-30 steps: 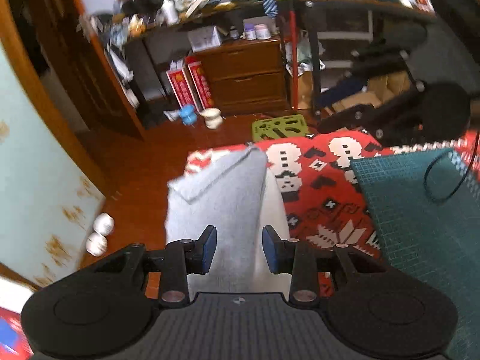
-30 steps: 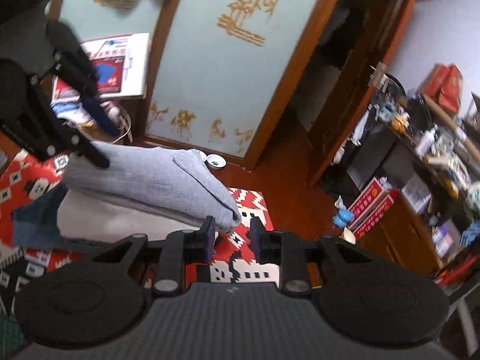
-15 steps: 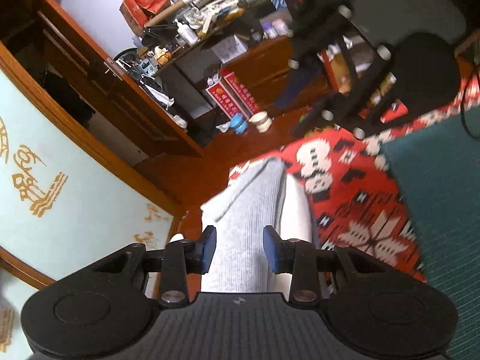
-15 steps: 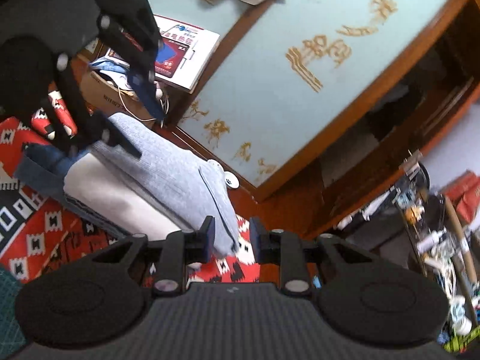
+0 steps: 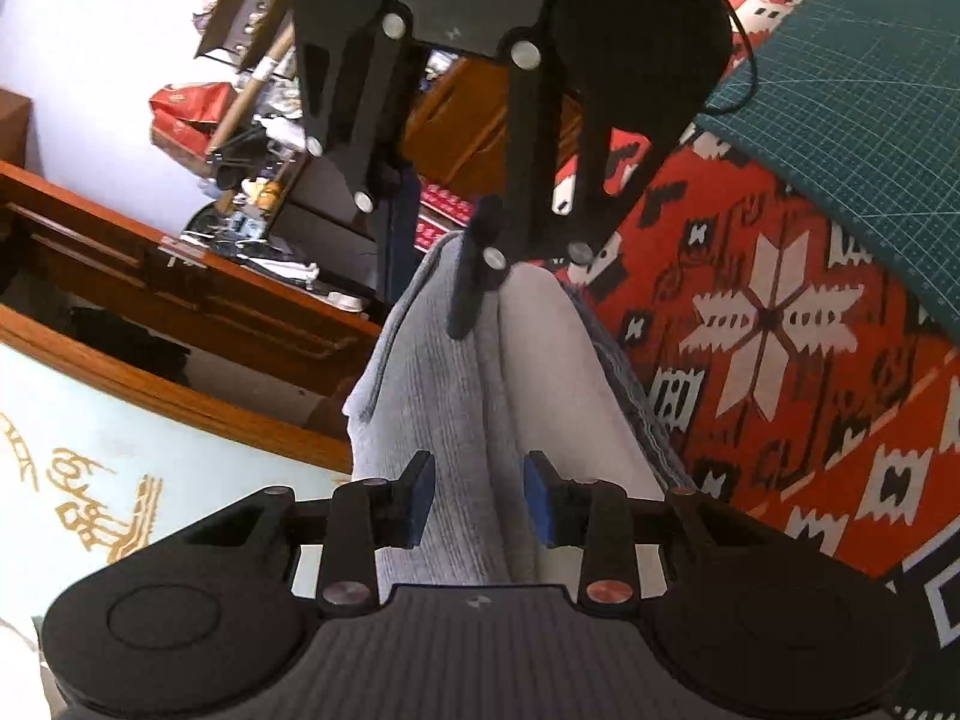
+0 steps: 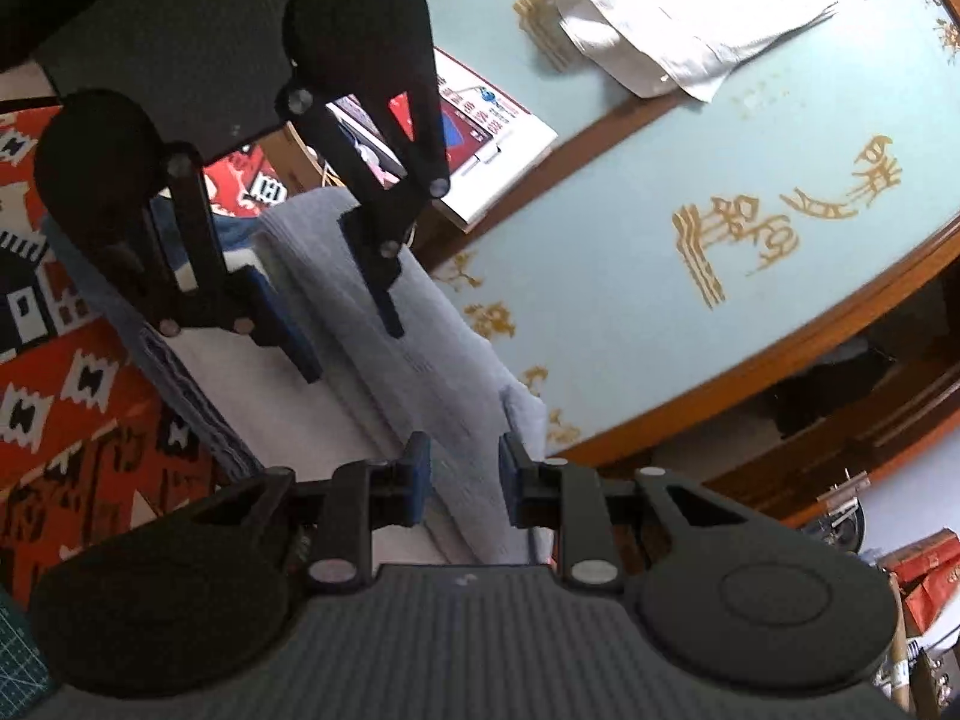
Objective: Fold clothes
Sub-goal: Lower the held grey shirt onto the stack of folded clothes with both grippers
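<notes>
Grey knit garment (image 5: 444, 420), folded lengthwise, lies atop white garment (image 5: 570, 372) on red patterned blanket (image 5: 774, 324). Left tool (image 5: 478, 495): pads parted, straddling grey fabric at near end; whether pads clamp it, cannot tell. Right tool (image 6: 463, 477): fingers likewise apart around opposite end of same fold; grip cannot be told. Tools face each other along garment. Green cutting mat (image 5: 858, 96) beside blanket.

Soft, even indoor light fills both fisheye views, with straight edges bowing strongly toward the rims, slight motion blur in the background, washed-out pale wall (image 5: 90, 60), and no hard shadows.
</notes>
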`<state>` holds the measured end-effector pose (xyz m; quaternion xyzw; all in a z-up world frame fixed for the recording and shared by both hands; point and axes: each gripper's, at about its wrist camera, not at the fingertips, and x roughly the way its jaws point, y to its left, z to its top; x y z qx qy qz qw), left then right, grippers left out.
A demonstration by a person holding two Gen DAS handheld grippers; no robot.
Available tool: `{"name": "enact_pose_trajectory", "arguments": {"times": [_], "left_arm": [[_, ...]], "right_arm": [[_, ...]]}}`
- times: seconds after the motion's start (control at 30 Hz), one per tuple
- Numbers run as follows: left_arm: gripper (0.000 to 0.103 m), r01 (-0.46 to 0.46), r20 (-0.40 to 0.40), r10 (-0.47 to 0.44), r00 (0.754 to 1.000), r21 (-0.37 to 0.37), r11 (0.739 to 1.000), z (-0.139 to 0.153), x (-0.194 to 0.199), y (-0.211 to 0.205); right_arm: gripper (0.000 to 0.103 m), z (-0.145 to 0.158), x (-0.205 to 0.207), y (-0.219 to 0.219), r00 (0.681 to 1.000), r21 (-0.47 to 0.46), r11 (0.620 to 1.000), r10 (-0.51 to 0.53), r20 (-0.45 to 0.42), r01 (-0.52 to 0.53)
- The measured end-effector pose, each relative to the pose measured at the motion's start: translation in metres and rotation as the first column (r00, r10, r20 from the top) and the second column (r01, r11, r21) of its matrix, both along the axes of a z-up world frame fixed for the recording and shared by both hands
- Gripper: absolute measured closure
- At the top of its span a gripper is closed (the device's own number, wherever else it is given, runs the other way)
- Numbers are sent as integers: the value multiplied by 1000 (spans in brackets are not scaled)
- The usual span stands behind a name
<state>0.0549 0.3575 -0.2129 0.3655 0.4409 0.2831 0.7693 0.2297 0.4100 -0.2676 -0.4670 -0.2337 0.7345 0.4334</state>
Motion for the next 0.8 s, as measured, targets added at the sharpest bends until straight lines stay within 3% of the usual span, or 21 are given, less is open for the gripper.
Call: {"name": "enact_pose_trajectory", "arguments": {"times": [0.07,0.27,0.43,0.6,0.8], "left_arm": [[82,-13,9,12,1000,39,999,-3,2,-2],[88,-59,14,58,998,74,996,-4,8,0],[97,-26,-28,30,999,115,993,-13,9,-3],[99,-72,70,67,995,70,995,7,7,3],[99,-65,77,60,995,71,995,11,10,4]], "right_arm": [[77,-3,0,-1,1000,4,1000,12,-9,-12],[77,-13,-2,-4,998,27,998,55,-5,-55],[77,-27,-7,-2,995,43,994,95,32,-96],[77,-41,-16,-4,983,84,982,161,93,-169],[78,-58,-31,-7,966,137,965,201,164,-224]]}}
